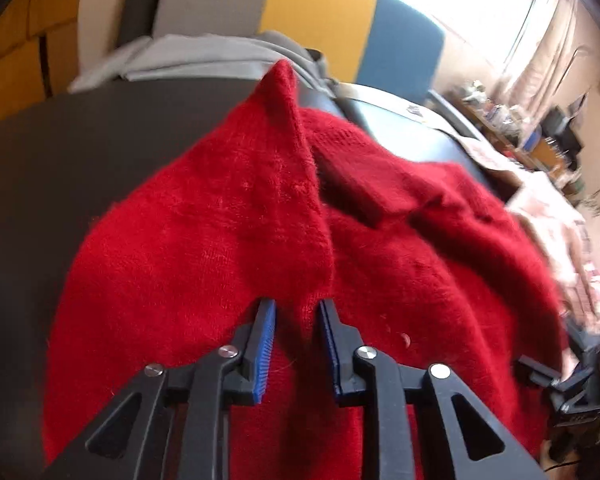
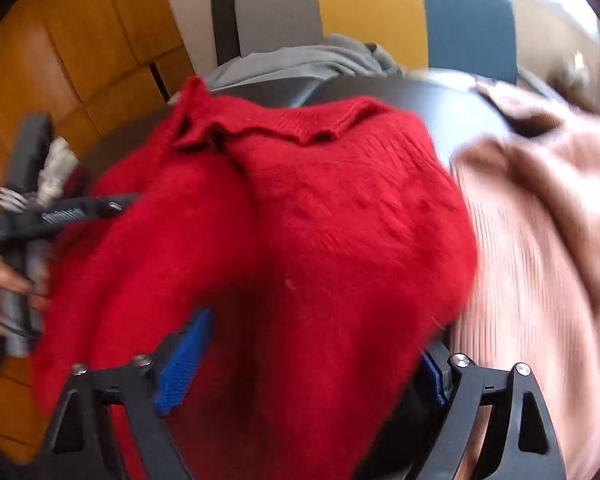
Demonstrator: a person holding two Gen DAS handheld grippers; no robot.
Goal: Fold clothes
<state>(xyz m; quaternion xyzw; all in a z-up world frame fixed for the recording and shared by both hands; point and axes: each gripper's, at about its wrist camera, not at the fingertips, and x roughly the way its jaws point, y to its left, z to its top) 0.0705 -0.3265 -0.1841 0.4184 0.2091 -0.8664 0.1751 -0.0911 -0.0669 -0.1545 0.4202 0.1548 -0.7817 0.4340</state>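
Left claw (image 1: 296,312) narrowly parted over the red sweater (image 1: 228,240), right claw (image 2: 304,344) fully released; best flatten that rumpled knit on the table (image 1: 80,140) first.

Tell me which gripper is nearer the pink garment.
Right. The right gripper stands wide open over the red sweater, its right finger beside the pink garment's edge. The left gripper sits farther left over the sweater, with red knit between it and the pink.

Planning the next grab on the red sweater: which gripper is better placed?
Probably left. The left gripper has narrow jaws with a ridge of the red sweater between them. The right gripper is wide open with sweater across the gap.
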